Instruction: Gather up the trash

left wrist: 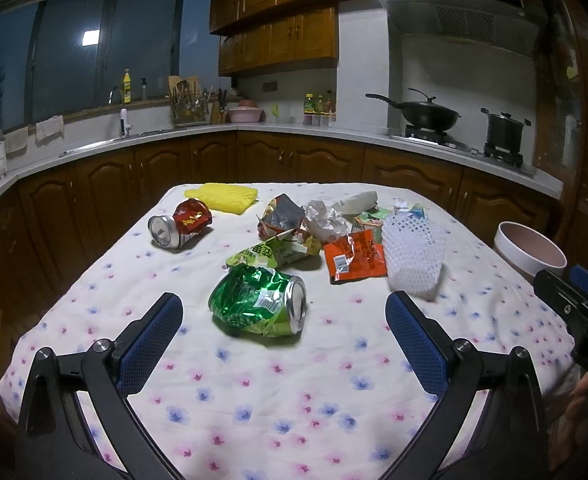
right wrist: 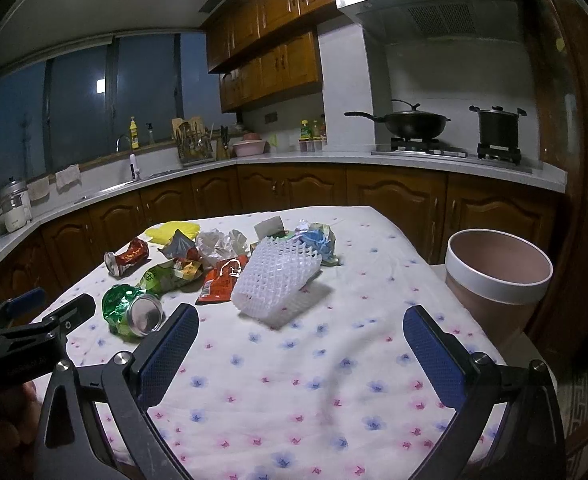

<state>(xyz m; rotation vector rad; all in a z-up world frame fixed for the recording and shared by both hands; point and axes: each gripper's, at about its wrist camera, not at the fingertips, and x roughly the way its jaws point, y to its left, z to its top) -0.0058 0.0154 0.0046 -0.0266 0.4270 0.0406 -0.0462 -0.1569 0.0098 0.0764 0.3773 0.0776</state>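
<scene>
Trash lies on a floral tablecloth (left wrist: 294, 392). A crushed green can (left wrist: 260, 306) lies on its side just ahead of my open, empty left gripper (left wrist: 284, 308). Behind it are a green wrapper (left wrist: 262, 254), an orange packet (left wrist: 354, 260), a white foam net (left wrist: 414, 256), crumpled paper (left wrist: 326, 220), a crushed red can (left wrist: 182, 222) and a yellow foam net (left wrist: 226, 196). My right gripper (right wrist: 300, 322) is open and empty, a little short of the white foam net (right wrist: 276, 280). The green can (right wrist: 134, 310) lies to its left. A pink bin (right wrist: 498, 276) stands at the table's right side.
Kitchen counters with brown cabinets run behind the table. A wok (left wrist: 426, 114) and a pot (left wrist: 504, 130) sit on the stove at the back right. A sink tap (left wrist: 123, 118) and a utensil rack (left wrist: 190, 108) stand at the back left. The bin also shows at the left wrist view's right edge (left wrist: 530, 250).
</scene>
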